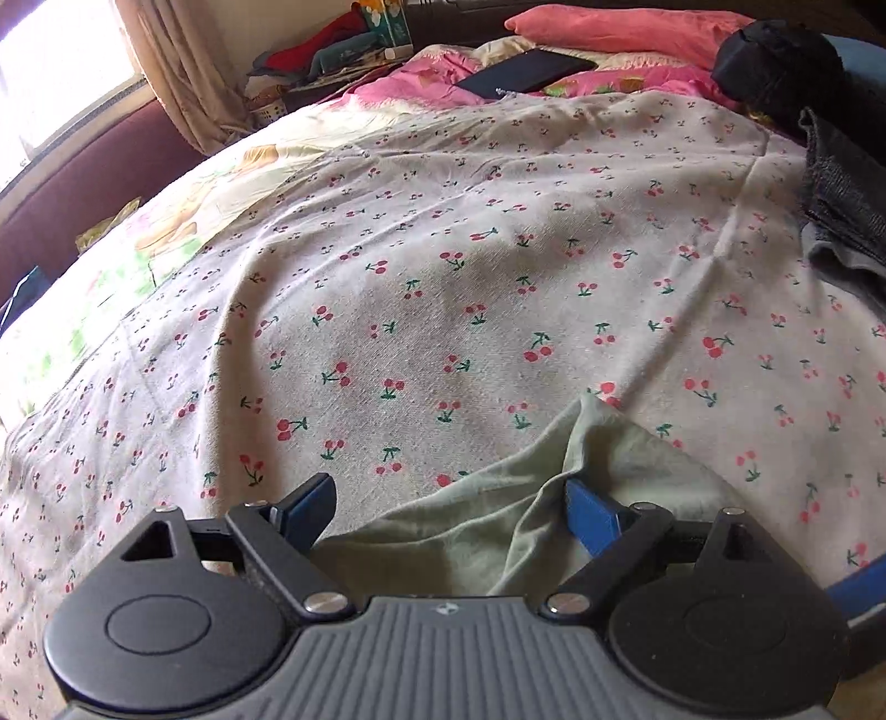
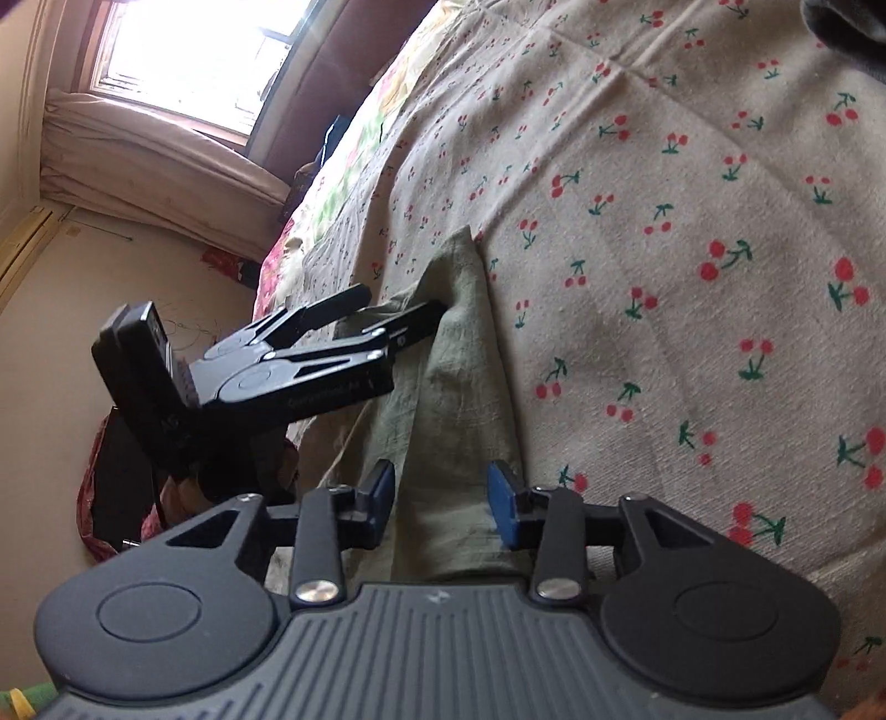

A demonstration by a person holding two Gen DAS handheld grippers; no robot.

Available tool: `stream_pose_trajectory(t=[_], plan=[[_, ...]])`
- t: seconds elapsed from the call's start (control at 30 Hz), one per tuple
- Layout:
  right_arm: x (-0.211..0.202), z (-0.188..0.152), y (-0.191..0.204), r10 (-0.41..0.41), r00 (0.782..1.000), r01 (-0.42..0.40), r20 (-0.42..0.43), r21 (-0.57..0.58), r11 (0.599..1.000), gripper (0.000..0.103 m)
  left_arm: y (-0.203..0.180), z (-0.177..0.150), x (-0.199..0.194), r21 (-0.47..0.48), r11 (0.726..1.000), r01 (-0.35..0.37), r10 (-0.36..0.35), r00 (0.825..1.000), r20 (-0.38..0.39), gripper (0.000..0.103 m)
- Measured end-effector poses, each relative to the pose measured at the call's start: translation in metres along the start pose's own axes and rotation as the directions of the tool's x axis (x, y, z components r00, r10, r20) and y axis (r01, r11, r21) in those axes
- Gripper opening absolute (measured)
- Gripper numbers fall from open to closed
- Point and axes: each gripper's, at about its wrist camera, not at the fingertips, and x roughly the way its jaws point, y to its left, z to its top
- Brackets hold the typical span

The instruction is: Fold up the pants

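Observation:
The pants (image 1: 498, 531) are pale green cloth, bunched into folds on a cherry-print sheet (image 1: 443, 277) near the bed's front edge. My left gripper (image 1: 451, 507) is wide open, with its blue pads on either side of the bunched cloth and not pressing it. In the right wrist view the pants (image 2: 454, 387) run as a long narrow fold along the bed's edge. My right gripper (image 2: 443, 495) straddles that fold near its close end, pads slightly apart from the cloth, not clamping it. The left gripper (image 2: 398, 302) shows further along the fold, open, one finger resting on the cloth.
A dark grey garment (image 1: 841, 210) lies at the right of the bed, with a black bag (image 1: 775, 66) behind it. A pink pillow (image 1: 626, 27) and a flat black object (image 1: 526, 72) sit at the head. The bed edge (image 2: 310, 249) drops off at left, below a window (image 2: 194, 61).

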Motion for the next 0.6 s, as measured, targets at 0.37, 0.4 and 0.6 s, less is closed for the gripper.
stream_pose_trajectory(t=[0.37,0.4,0.6], plan=[[-0.035,-0.004,0.011,-0.091,0.994,0.095,0.057,-0.083,0.992,0.039,-0.008,0.030,-0.024,0.109,0.987,0.119,-0.126,0.990,0.057,0.102],[-0.030,-0.003,0.009,-0.073,0.997,0.075,0.021,-0.073,0.995,0.039,-0.009,0.033,-0.022,0.111,0.979,0.173,-0.178,0.983,0.035,0.102],[-0.014,-0.006,0.003,-0.047,0.994,0.044,-0.094,-0.034,0.998,0.040,-0.023,0.041,0.000,0.238,0.921,0.309,-0.288,0.950,-0.116,0.102]])
